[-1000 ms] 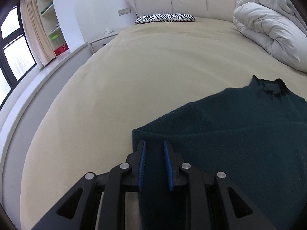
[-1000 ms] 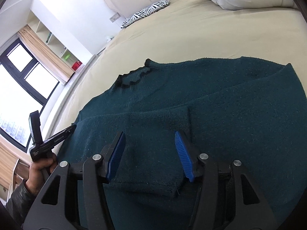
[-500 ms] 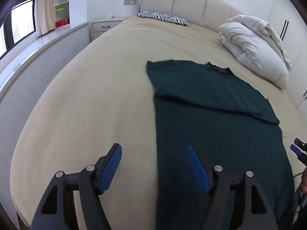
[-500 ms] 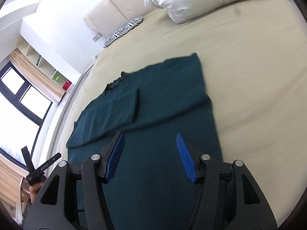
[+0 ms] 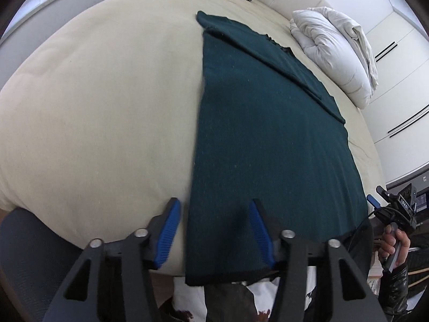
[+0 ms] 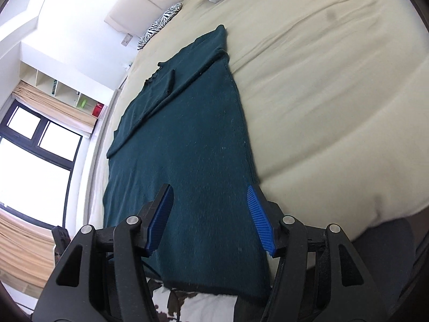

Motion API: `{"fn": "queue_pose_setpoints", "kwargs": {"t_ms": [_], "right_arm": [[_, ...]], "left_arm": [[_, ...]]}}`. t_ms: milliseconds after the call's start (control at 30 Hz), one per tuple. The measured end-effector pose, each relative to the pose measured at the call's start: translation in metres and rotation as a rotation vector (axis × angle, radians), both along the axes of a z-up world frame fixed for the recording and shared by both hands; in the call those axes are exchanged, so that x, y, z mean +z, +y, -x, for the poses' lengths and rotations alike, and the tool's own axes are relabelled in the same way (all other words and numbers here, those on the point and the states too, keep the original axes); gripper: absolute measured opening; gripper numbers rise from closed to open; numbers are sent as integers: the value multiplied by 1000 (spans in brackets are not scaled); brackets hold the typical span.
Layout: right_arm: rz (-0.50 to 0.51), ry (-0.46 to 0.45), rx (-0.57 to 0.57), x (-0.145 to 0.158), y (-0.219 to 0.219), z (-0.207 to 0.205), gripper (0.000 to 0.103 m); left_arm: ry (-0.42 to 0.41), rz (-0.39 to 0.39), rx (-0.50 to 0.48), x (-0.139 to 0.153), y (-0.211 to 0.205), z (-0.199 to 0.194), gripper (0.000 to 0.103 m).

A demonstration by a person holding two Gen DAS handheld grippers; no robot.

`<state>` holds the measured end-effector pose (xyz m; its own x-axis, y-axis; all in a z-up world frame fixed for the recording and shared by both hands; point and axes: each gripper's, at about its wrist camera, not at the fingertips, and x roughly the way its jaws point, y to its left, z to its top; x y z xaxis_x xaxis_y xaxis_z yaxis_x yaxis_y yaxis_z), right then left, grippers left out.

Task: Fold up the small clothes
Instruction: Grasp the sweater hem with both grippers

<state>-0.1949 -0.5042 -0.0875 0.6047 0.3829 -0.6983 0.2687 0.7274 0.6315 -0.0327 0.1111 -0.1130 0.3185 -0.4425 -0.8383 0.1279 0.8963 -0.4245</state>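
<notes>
Sweater: dark green knitted sweater [image 5: 268,139] lies flat on the wide beige bed [image 5: 102,102], running from the lower centre of the left wrist view up toward the upper centre; its hem hangs over the bed's near edge at the bottom of both views.
Sleeves: both lie folded across the chest near the collar, in the upper part of each view, so the garment reads as one long narrow rectangle.
Step in hand: sleeve folds look done; I judge the hands are lining up on the hem for the lengthwise fold.
Left gripper [image 5: 213,229]: blue pads apart and clamping nothing; its jaws have just been closing from a wider spread; the sweater's left hem corner sits between them, untouched as far as I can see.
Right gripper [image 6: 210,216]: blue pads spread, grasping nothing; hovers over the right hem corner, the right pad at the cloth's side edge.
Next move: each gripper probably needs to drop onto its corner, pinch the hem, then carry it up toward the collar in step so the fold stays square.
Surroundings: white rolled duvet [image 5: 337,53] at the upper right of the left view, zebra-striped pillow [image 6: 161,24] near the headboard, both well apart from the sweater.
</notes>
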Motion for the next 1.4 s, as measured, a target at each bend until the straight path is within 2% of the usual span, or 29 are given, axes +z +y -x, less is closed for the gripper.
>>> {"fn": "queue_pose_setpoints", "kwargs": {"t_ms": [167, 400, 500, 633, 800, 967, 1033, 1167, 1233, 1300, 1400], "right_arm": [[-4, 40, 6, 2, -3, 28, 56], [-9, 136, 40, -3, -2, 50, 56], [-16, 206, 65, -10, 2, 44, 56], [26, 292, 76, -19, 11, 31, 56], [46, 331, 85, -27, 13, 27, 55], [40, 339, 97, -30, 12, 25, 55], [32, 331, 108, -31, 9, 26, 53], [17, 319, 111, -32, 3, 30, 44], [28, 324, 120, -33, 4, 31, 32], [19, 323, 124, -35, 5, 34, 11], [10, 291, 119, -33, 4, 41, 6]], "left_arm": [[27, 22, -15, -1, 6, 6, 36], [38, 40, -7, -1, 8, 6, 36], [42, 36, -6, -2, 8, 5, 36], [45, 28, -10, -3, 8, 5, 36], [49, 20, -23, -3, 7, 6, 35], [60, 14, -26, -5, 8, 5, 13], [62, 13, -31, -6, 9, 5, 9], [54, 6, -41, -5, 7, 6, 7], [47, 3, -46, -3, 7, 7, 7], [38, 5, -48, 0, 7, 9, 6], [26, 31, -40, 5, 13, 12, 6]]}}
